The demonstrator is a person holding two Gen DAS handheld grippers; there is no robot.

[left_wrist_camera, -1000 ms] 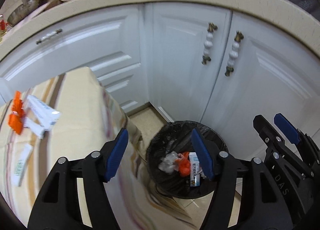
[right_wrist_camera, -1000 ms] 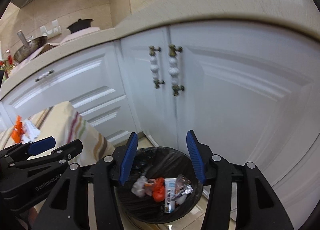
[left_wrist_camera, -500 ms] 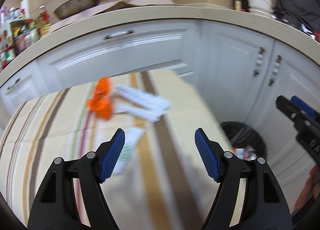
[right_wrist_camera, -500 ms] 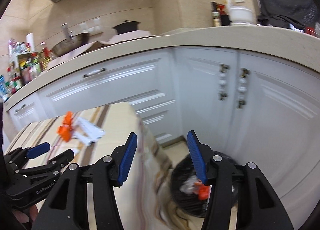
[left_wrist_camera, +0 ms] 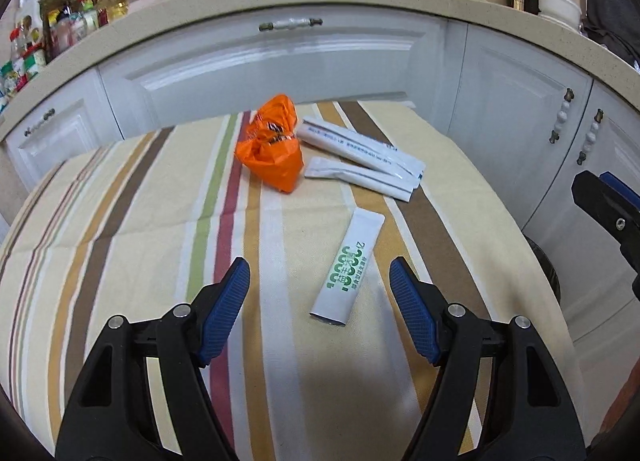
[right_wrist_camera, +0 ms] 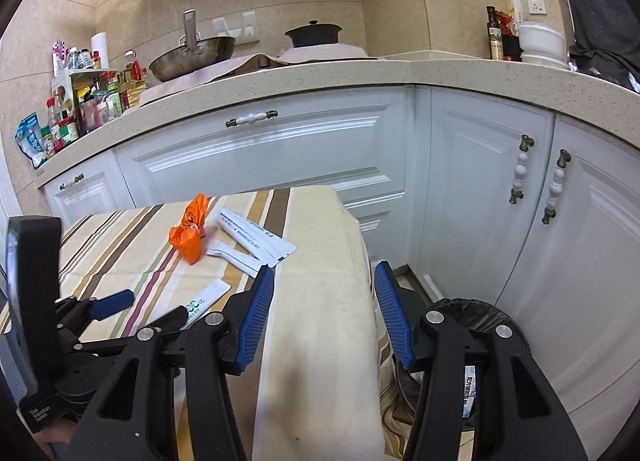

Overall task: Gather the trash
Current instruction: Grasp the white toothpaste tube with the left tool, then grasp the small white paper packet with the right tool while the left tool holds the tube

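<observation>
Lying on the striped cloth-covered counter, a slim white sachet carries large green digits that look like "1000" with smaller green characters beside them; the small print cannot be read. Past it sit a crumpled orange plastic wrapper with dark printing on its folds, and two long white paper packets with a line of fine blue text too small to make out, the shorter one overlapping the longer. The left gripper hovers above the sachet with its blue-padded fingers spread apart and empty, the sachet showing between them on the cloth. The right gripper is also parted and holds nothing, poised over the cloth's plain cream edge. Only the right wrist view shows the black-lined round trash bin on the floor beside the counter, below white cabinet doors, with a printed scrap visible inside; it also shows the left gripper's black body at its left edge.
</observation>
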